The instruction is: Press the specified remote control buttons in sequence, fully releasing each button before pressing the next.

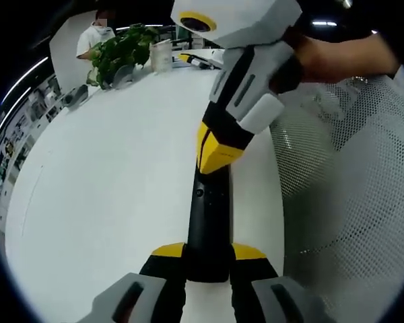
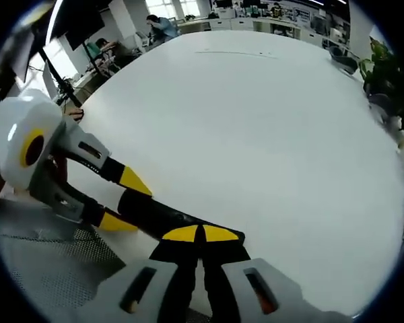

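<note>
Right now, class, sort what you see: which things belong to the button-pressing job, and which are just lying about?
Belonging to the job:
- remote control, black, lying on the white table
- left gripper, jaws clamped on the remote's near end
- right gripper, shut, tips on the remote

Just lying about:
- potted plant
- white cup
- mesh chair

left gripper [image 1: 209, 259] clamps remote [image 1: 209, 225] | right gripper [image 1: 219, 156] closed on top

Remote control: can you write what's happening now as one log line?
left gripper: shut on remote control | right gripper: shut, tips on remote | surface: white table
</note>
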The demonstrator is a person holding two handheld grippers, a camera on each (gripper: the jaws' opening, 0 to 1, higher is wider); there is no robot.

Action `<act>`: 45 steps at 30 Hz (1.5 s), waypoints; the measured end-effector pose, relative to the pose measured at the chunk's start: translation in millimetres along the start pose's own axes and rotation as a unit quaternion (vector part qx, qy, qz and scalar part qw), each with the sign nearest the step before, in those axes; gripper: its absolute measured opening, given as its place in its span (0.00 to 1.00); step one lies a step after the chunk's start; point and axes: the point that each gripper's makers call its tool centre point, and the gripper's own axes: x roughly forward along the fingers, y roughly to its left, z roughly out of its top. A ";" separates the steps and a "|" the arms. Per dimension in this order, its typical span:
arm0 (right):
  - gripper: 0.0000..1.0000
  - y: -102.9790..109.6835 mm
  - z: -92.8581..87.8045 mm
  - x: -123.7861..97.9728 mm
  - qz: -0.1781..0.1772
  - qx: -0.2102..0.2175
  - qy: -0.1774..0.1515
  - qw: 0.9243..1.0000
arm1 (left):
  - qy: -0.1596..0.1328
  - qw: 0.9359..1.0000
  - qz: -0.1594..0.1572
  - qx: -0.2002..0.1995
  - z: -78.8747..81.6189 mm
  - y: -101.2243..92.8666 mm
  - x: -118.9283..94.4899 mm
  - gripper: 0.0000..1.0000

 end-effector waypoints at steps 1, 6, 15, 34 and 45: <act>0.00 0.3 0.0 0.2 0.000 -0.002 0.000 1.000 | 0.000 1.000 0.000 0.000 0.1 0.0 0.0 0.24; 0.00 1.9 1.0 1.5 0.001 -0.010 -0.002 1.000 | -0.001 1.000 0.000 -0.001 -0.2 0.1 0.1 0.24; 0.00 1.8 1.8 3.8 -0.004 -0.010 -0.007 1.000 | -0.003 1.000 0.000 -0.004 -0.3 0.2 -0.3 0.24; 0.00 0.9 3.2 4.0 -0.019 -0.033 -0.009 0.999 | -0.005 1.000 0.000 -0.007 -0.4 0.9 0.1 0.24; 0.00 5.8 1.3 3.8 -0.006 -0.028 -0.002 1.000 | -0.007 1.000 0.001 -0.008 -0.3 0.8 0.0 0.24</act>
